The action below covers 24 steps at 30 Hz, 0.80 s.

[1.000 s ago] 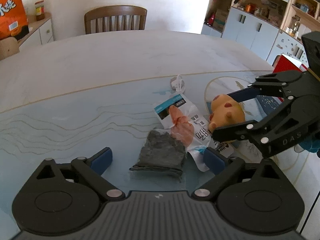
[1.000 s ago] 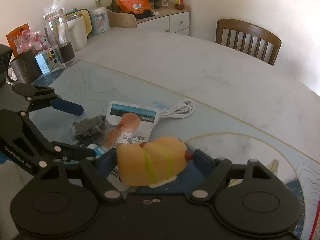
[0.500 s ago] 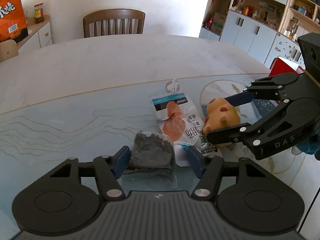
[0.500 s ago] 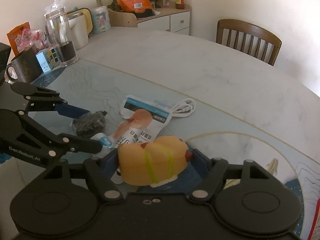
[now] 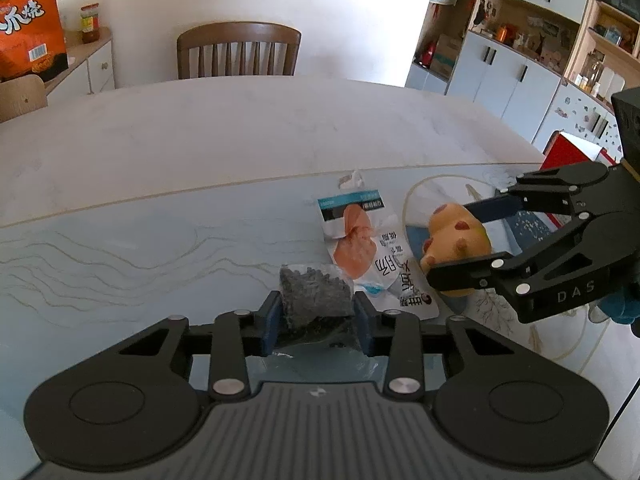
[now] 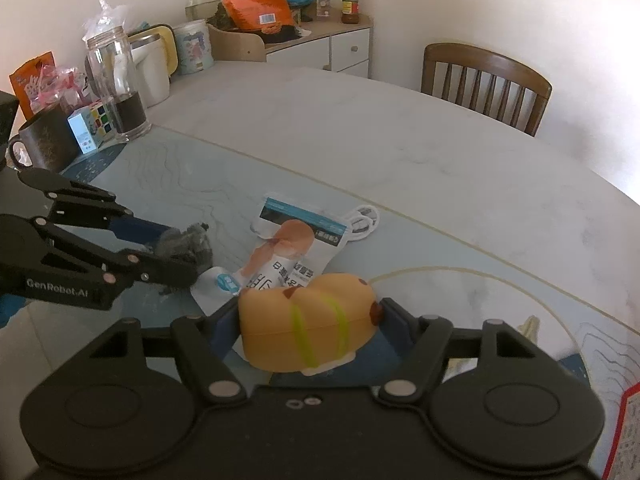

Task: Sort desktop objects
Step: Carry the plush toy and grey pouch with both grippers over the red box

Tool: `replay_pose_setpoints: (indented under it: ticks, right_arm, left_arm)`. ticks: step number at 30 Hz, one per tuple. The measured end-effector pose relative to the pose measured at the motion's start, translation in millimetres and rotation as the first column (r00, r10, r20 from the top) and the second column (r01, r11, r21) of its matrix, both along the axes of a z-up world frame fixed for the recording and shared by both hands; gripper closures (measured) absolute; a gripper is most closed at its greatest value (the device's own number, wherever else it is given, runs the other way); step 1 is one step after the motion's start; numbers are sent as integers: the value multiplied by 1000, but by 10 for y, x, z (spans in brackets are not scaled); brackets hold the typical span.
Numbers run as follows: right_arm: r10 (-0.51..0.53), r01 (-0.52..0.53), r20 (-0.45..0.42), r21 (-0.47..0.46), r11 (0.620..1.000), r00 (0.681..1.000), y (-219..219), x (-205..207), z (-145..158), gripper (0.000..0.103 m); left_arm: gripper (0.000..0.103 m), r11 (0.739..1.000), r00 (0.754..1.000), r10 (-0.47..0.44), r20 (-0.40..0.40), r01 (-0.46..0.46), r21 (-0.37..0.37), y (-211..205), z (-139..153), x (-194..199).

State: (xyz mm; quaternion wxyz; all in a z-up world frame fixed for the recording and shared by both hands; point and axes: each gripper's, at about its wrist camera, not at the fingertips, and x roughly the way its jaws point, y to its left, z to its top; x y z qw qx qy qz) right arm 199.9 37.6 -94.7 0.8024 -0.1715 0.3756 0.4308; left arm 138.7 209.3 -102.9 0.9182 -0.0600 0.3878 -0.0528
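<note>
On a glass-topped table [image 5: 120, 248], 2 handheld grippers work side by side: the left gripper [image 5: 316, 320] is closing on a clear bag of dark pellets [image 5: 312, 292], the right gripper [image 6: 312, 332] closing around a yellow soft toy [image 6: 308, 320]. The limp bag could slip or tear if pinched by its film; the toy may squash and squirm out. A white snack packet [image 5: 360, 248] lies between them.

Table [image 5: 240, 136]: pale marbled top, near part under a blue-grey lined mat [image 5: 120, 248]. On the mat: dark pouch [image 5: 312, 292] between the left fingers; white snack packet [image 5: 368, 248] just beyond and right of them; white cable [image 6: 362, 218] past the packet. Far left of the right fingers: glass jar [image 6: 120, 84], dark mug [image 6: 44, 144], small box [image 6: 90, 124].
</note>
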Motion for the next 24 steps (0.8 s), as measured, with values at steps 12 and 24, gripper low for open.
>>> replay_pose_setpoints:
  ticks: [12,24]
  right_arm:
    - [-35,35,2,9,999,999,-154,-49,99,32]
    - [-61,60,7,54,997,998,-404,-191,377,32]
  left_arm:
    - [67,1000,999,28,24,-28,0,-17,166,-92]
    - [67,1000,998,21,60,-21,0,-218,440,-183]
